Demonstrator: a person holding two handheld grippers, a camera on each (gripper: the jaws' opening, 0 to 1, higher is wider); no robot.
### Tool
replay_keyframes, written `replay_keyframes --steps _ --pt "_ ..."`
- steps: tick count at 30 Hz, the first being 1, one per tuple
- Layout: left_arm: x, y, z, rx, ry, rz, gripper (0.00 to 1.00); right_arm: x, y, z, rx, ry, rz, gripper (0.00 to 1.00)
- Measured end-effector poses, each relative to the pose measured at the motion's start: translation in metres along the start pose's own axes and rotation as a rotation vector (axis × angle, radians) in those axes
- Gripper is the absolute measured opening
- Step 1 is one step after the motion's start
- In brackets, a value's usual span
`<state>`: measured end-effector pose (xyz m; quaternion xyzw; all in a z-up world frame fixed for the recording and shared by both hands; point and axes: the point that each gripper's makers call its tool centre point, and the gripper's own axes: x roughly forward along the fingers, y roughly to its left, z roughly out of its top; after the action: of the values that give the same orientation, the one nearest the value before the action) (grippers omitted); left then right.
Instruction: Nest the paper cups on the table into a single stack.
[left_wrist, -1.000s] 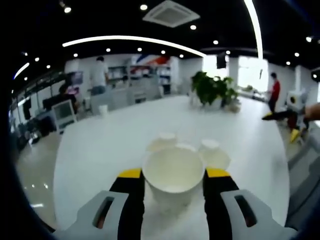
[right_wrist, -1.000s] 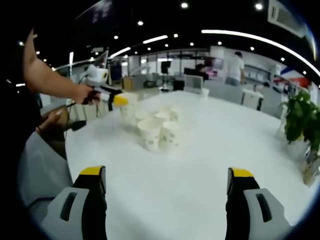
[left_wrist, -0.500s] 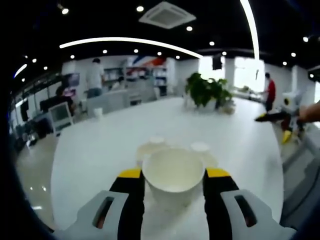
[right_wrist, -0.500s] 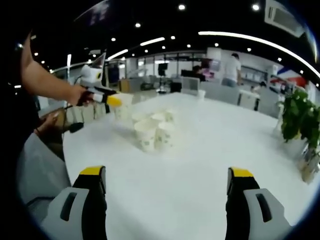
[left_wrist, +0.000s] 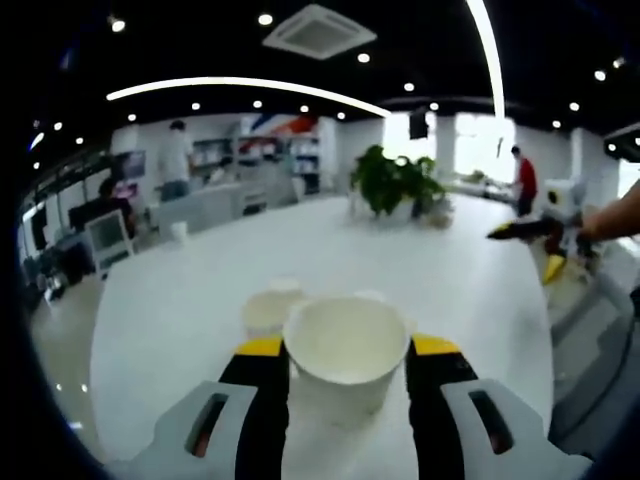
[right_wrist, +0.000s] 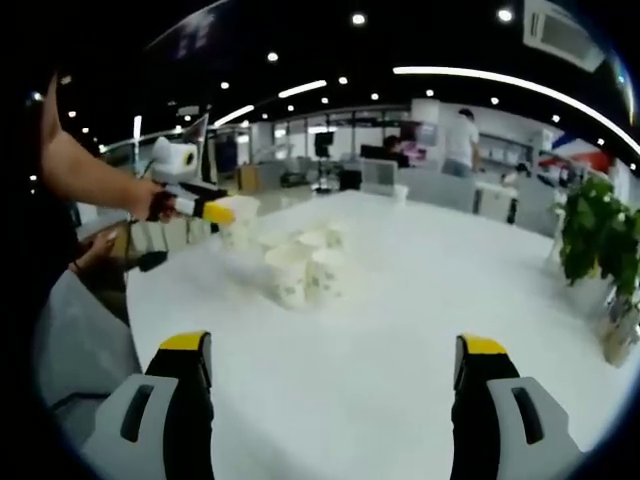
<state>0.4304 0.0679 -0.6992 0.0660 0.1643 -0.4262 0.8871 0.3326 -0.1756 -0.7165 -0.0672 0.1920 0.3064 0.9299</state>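
Left gripper view: your left gripper (left_wrist: 347, 365) pinches a paper cup (left_wrist: 346, 347) just above the cluster of cups (right_wrist: 300, 268) on the white table (right_wrist: 400, 330). Right gripper (right_wrist: 335, 385) spread, idle. Next: lower it into an upright cup.

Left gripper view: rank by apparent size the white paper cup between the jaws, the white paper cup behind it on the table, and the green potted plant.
1. White paper cup between the jaws, largest, though nearest the camera.
2. Green potted plant.
3. White paper cup behind it, partly hidden, so close to the plant and unsure.
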Motion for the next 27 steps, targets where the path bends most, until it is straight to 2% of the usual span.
replay_keyframes --steps 14,27 --pt "0.006 -0.022 0.01 -0.002 -0.024 -0.029 0.44 0.0 -0.002 0.0 -0.007 0.013 -0.001 1.0" --pt "0.013 -0.048 0.029 0.013 -0.056 -0.073 0.44 -0.002 -0.001 0.0 -0.008 0.015 -0.004 1.0"
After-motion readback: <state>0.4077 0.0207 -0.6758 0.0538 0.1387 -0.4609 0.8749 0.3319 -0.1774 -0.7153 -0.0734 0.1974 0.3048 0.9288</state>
